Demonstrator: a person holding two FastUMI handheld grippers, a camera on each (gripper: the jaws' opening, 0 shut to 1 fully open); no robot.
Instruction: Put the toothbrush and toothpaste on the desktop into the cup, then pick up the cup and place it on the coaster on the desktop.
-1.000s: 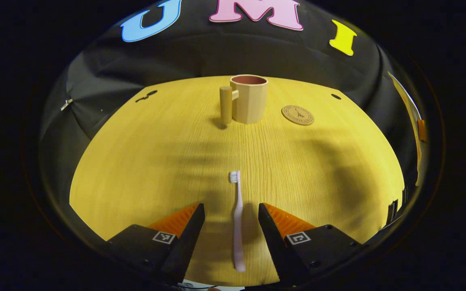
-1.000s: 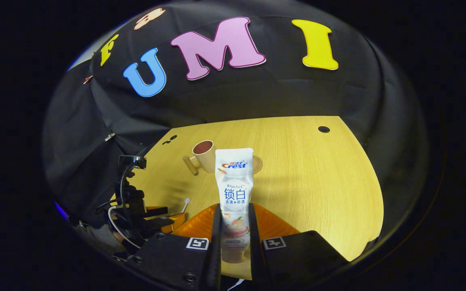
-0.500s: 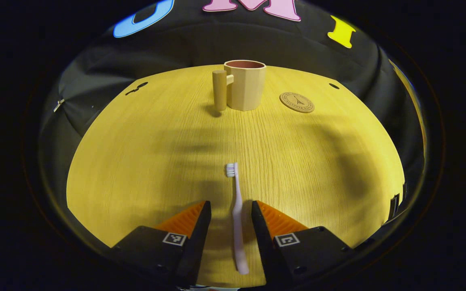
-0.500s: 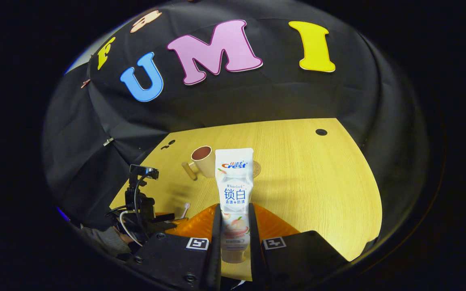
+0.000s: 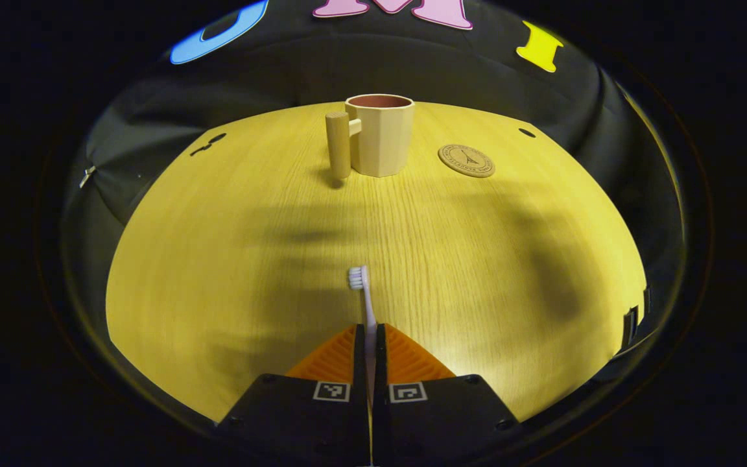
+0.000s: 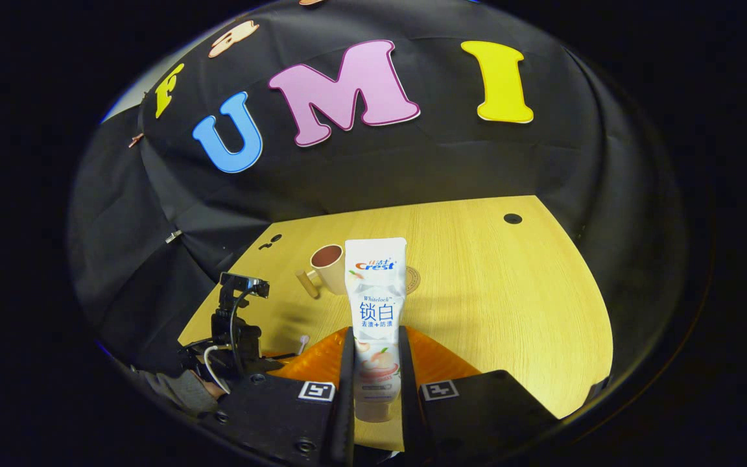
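Left tool [image 5: 369, 337] has just closed, now gripping slim pink toothbrush [image 5: 362, 292]; right tool [image 6: 375, 353] is holding white toothpaste tube [image 6: 375, 305]; both going to far beige cup [image 5: 379, 135] next.

Yellow wood-grain desktop [image 5: 231, 246], black cloth wall behind. Beige cup [image 5: 380, 135] upright near far edge, post handle on its left. Round coaster [image 5: 467, 160] flat just right of cup, apart. Small dark hole [image 5: 527, 133] near far right corner.
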